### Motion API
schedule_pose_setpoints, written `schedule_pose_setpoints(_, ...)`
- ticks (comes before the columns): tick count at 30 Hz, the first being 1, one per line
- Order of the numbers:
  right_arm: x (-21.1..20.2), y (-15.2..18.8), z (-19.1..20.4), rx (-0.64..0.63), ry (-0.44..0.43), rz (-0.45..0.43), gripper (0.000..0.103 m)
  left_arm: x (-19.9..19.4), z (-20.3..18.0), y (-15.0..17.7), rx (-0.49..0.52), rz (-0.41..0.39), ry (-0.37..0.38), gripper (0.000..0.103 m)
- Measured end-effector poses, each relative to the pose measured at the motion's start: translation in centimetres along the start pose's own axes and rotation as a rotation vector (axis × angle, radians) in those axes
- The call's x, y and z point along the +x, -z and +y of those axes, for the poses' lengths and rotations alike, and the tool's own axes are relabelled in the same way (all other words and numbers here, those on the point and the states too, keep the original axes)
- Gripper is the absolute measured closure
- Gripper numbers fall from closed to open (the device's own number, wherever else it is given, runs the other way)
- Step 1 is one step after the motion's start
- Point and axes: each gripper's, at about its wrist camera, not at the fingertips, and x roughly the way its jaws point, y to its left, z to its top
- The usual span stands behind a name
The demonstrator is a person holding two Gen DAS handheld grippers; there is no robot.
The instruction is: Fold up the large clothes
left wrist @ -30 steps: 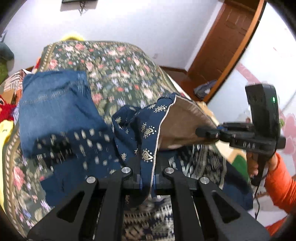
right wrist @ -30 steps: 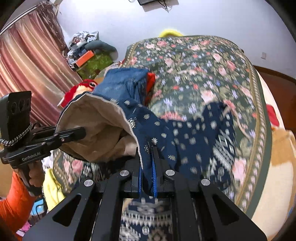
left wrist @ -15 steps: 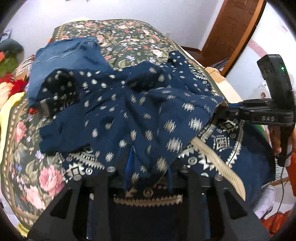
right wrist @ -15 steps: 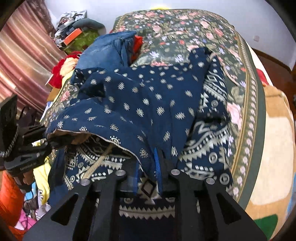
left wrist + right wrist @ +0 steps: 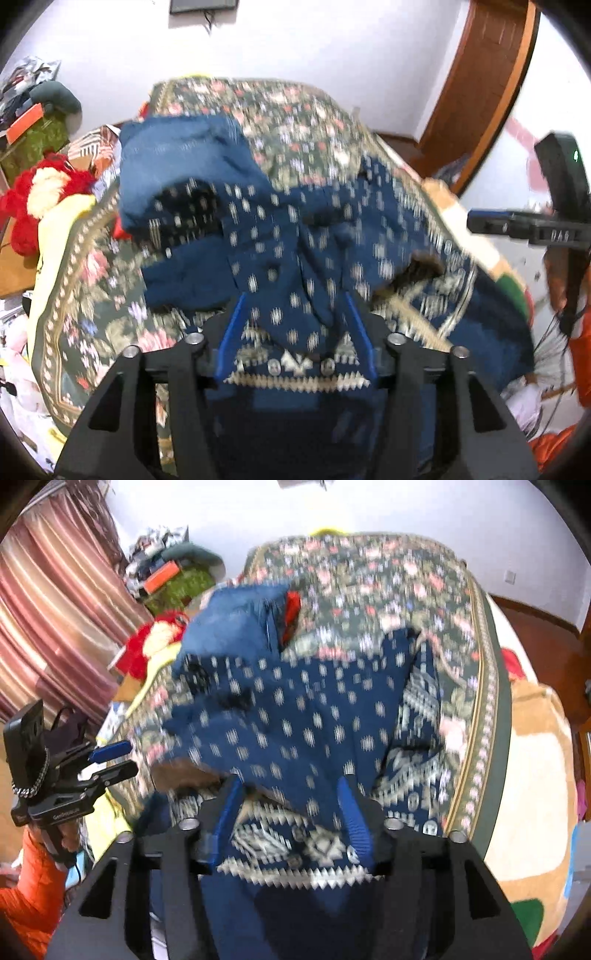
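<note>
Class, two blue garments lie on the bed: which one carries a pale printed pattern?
The navy garment nearest the grippers, dotted with pale motifs and a zigzag border; the denim piece behind it is plain blue.

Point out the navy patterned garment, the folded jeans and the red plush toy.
navy patterned garment point(image 5: 280, 258): left wrist view, dotted upper layer.
folded jeans point(image 5: 232, 624): right wrist view, middle of the denim.
red plush toy point(image 5: 40, 192): left wrist view, its red and cream body.

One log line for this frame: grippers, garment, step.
left gripper: jaws just opened, off cloth | right gripper: same | garment: navy print, folded over on bed | step: fold released
</note>
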Motion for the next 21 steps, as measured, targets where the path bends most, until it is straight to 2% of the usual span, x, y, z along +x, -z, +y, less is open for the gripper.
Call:
schedule_pose_setpoints(1, -0.1, -0.7, 0.4, 0.000, 0.007, -0.028, 0.029, -0.1, 0.2, -0.6, -0.010, -0.015, -0.005, 0.041)
schedule_pose_setpoints(3, 0.1, -1.5, 0.8, 0.004, 0.022, -0.061, 0.018, 0.0, 0.4, -1.9, -0.029, -0.038, -0.032, 0.038)
schedule_pose_setpoints(6, 1.6, -2.5, 1.7, 0.012, 0.028, -0.066, 0.017, 1.6, 0.3, -3.3, -0.059, -0.049, -0.033, 0.035)
schedule_pose_setpoints(10, 4.9, -2.4, 1.5, 0.044, 0.005, 0.035, 0.017, 4.8, -0.6, -3.3, -0.080, -0.006, -0.001, 0.033)
schedule_pose_setpoints(14, 7.4, -0.7, 0.5, 0.060, 0.013, 0.128, 0.017, 8.1, -1.8, -1.5, -0.057, 0.074, -0.005, 0.033)
schedule_pose_setpoints(21, 8.0, 2.1, -0.6, 0.019, 0.031, 0.203, 0.017, 11.0, -1.7, 2.3, -0.062, 0.163, -0.008, 0.031)
